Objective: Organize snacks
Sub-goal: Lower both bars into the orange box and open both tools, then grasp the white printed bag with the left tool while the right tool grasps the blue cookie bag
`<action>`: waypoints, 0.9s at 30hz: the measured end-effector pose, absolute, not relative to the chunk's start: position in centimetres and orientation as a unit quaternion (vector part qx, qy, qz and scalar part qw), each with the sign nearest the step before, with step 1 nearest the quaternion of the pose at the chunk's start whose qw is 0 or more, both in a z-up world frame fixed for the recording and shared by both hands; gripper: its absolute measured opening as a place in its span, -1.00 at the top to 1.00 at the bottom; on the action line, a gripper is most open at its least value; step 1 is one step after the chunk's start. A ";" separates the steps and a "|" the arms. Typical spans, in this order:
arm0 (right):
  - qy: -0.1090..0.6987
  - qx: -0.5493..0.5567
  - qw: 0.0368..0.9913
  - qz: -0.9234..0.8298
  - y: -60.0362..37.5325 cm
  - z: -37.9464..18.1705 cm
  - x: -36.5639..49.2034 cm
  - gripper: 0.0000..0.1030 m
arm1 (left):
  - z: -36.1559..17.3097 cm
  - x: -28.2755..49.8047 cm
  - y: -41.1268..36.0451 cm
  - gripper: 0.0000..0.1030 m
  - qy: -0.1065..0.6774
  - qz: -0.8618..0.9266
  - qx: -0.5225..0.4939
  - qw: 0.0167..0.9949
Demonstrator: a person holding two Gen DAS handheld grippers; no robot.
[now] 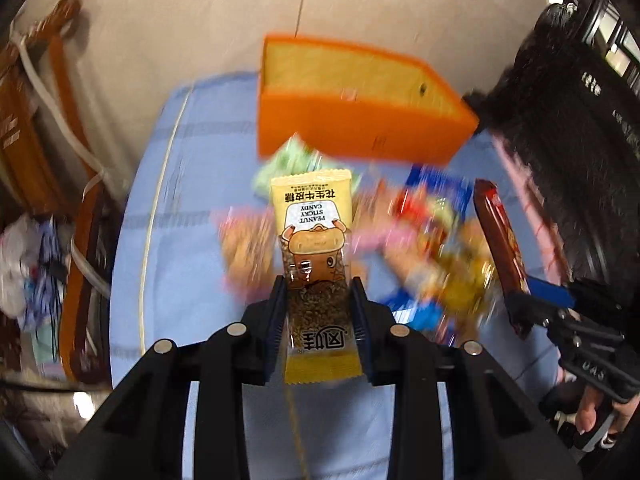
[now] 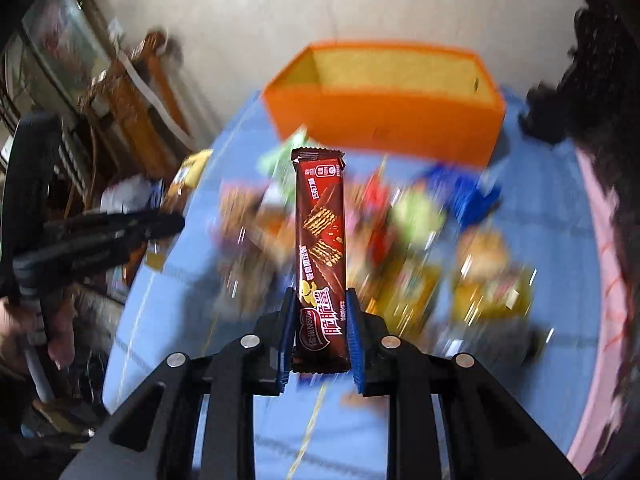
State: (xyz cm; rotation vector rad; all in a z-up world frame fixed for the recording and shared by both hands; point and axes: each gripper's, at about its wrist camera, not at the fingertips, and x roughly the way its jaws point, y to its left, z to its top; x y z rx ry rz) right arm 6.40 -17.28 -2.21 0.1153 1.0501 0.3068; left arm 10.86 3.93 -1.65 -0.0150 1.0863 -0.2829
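Two snacks are in hand, none yet in the box as far as can be seen. The left gripper [image 1: 318, 312] is clenched on a yellow peanut sticky candy bar [image 1: 314, 248], pads pressing its lower half, the bar standing out forward between the fingers. The right gripper [image 2: 319, 334] grips a brown Nestle chocolate wafer bar [image 2: 320, 248] the same way, by its lower end; the log's fall in opening has settled, so I read the jaws as closed on the wrapper.

Orange storage box [image 2: 384, 120]: sits at the far end of the blue tablecloth [image 1: 192, 208], open top toward both cameras. The visible part of its inner wall is bare; the floor of the box is not in view, so contents cannot be told.

Remaining pile: a loose heap of wrapped snacks [image 2: 420, 240] lies on the cloth between the grippers and the box. Heavily motion-blurred; green, pink, blue, red and gold wrappers show, count not possible.

Judgement: early stage. Both bars are clear of the pile and held above the cloth but not yet over the box. Most of the sorting appears left.
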 end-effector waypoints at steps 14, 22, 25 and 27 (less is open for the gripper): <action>0.437 0.120 0.885 0.105 -25.1 0.3 27.0 0.54 | 2.4 32.0 -4.1 0.41 0.481 -0.125 -0.024 0.868; 0.431 0.106 0.895 0.053 -25.4 -2.2 31.3 0.23 | 0.7 35.3 -4.3 -0.92 0.449 -0.062 0.017 0.891; 0.433 0.121 0.892 0.057 -25.8 -2.8 30.1 0.15 | 0.3 34.4 -3.9 -0.92 0.457 -0.068 0.028 0.886; 0.433 0.118 0.892 0.056 -25.9 -2.9 29.1 -0.04 | 0.1 33.2 -3.7 -0.92 0.458 -0.068 0.043 0.885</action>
